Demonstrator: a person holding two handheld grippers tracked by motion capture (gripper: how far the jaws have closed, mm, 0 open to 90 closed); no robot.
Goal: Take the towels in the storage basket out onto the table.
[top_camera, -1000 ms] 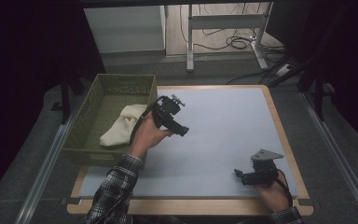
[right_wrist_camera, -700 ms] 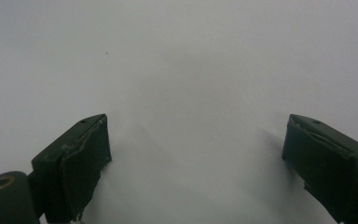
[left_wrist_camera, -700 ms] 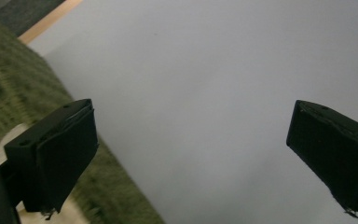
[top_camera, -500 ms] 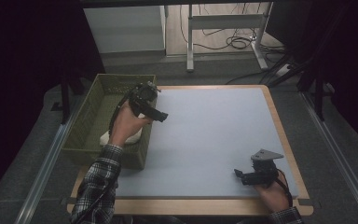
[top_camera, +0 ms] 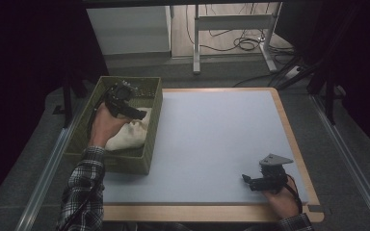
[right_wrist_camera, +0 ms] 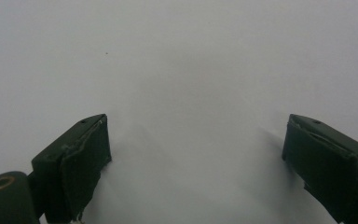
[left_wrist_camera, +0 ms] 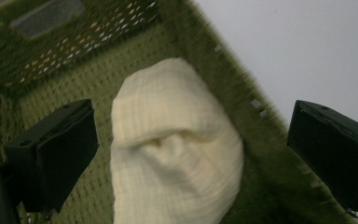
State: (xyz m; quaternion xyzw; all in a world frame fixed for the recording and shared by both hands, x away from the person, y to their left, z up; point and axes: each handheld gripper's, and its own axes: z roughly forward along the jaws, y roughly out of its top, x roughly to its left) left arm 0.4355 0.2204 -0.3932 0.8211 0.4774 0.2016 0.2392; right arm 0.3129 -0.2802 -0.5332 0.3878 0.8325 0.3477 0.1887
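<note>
We identify one cream cloth (top_camera: 127, 135), soft, with a fine waffle-like weave, bunched into a rounded lump with a fold sunk across its middle. It lies on the floor of the green perforated basket (top_camera: 150, 126), against the wall nearest the bench's open surface. The basket stands at the bench's left edge, upright.

No readable text, labels or numbers (views perhaps too dim, blurred)
</note>
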